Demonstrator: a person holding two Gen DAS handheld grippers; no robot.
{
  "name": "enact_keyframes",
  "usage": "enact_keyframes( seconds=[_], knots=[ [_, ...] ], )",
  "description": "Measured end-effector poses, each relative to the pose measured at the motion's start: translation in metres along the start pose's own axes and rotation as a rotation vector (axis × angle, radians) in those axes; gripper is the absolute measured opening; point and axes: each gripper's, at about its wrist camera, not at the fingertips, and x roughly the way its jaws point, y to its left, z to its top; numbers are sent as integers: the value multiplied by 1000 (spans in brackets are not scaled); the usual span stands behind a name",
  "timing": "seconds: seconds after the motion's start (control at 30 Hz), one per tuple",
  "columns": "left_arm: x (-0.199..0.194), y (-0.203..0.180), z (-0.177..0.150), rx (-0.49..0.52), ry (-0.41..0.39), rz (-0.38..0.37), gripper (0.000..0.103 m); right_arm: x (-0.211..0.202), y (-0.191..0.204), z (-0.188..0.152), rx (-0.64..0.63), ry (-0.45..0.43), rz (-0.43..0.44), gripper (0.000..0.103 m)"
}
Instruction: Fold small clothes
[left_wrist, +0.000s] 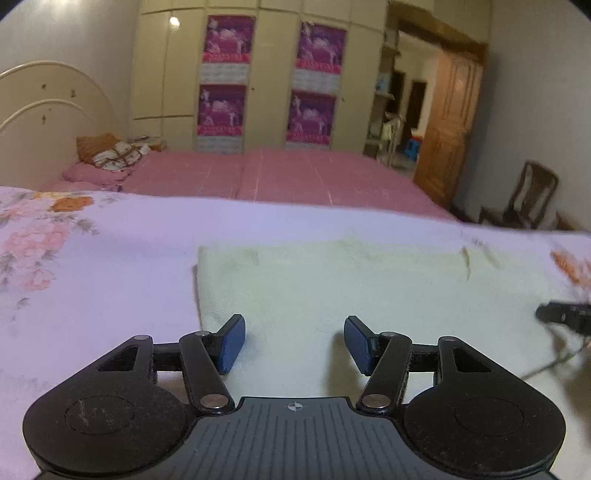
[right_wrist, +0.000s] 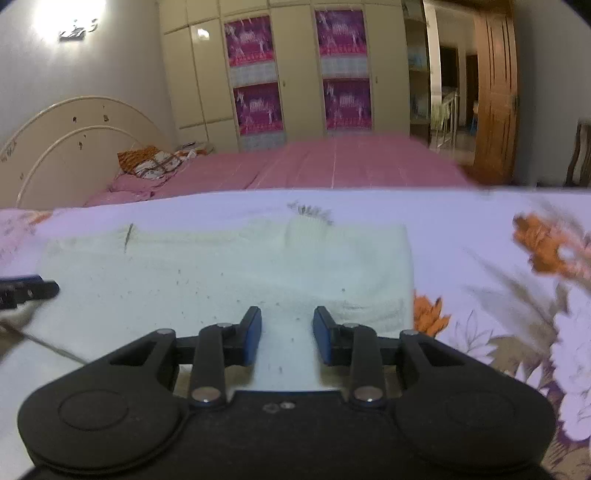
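The left gripper (left_wrist: 294, 341) tilts downward over the cream garment (left_wrist: 332, 291), its blue pads spread wide with nothing between them. The right gripper (right_wrist: 287, 338) tilts down likewise, jaws narrower but still apart, pinching nothing. The garment lies flat in mid-frame on the floral sheet (left_wrist: 92, 258), its left edge just left of the left gripper. In the right wrist view its right edge sits right of the jaws, with bare sheet beyond.

Black left claw (left_wrist: 294, 341); blue pads (left_wrist: 232, 345) — silver screws
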Motion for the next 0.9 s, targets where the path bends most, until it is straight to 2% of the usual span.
enact_keyframes(
  seconds=[0.07, 0.17, 0.27, 0.33, 0.37, 0.5, 0.57, 0.63, 0.67, 0.7, 0.77, 0.83, 0.9],
  knots=[
    [-11, -8, -3, 7, -17, -34, 59, -10, 3, 3, 9, -22, 4, 32],
    [-17, -28, -13, 49, -10, -65, 59, -24, 16, -2, -30, -45, 66, 32],
    [-13, -50, -25, 124, 21, -38, 59, -23, 45, -15, -128, -21, 119, 32],
    [-17, -53, -25, 136, 23, -25, 59, -23, 60, -24, -206, -20, 89, 33],
    [-20, -50, -25, 122, 26, -27, 59, -25, 60, -23, -205, -21, 82, 34],
    [-35, -31, -27, 65, 26, -19, 59, -29, 31, -18, -106, -10, -28, 34],
    [-39, -23, -28, 52, 23, -14, 59, -36, 2, -17, -40, -7, -96, 33],
    [-41, -22, -30, 35, 16, -7, 59, -40, -15, -20, -5, -10, -122, 33],
    [-38, -22, -28, 34, 16, 2, 59, -39, -18, -21, -5, -5, -135, 36],
    [-40, -27, -27, 33, 13, 12, 59, -37, -19, -21, -9, 5, -137, 39],
    [-45, -33, -26, 26, -1, 9, 59, -37, -20, -20, 0, 11, -133, 37],
    [-46, -38, -30, 35, 3, -2, 59, -47, -15, -17, -11, -36, -127, 38],
    [-40, -41, -34, 52, 22, 19, 59, -50, -12, -20, -37, -63, -91, 37]
  ],
)
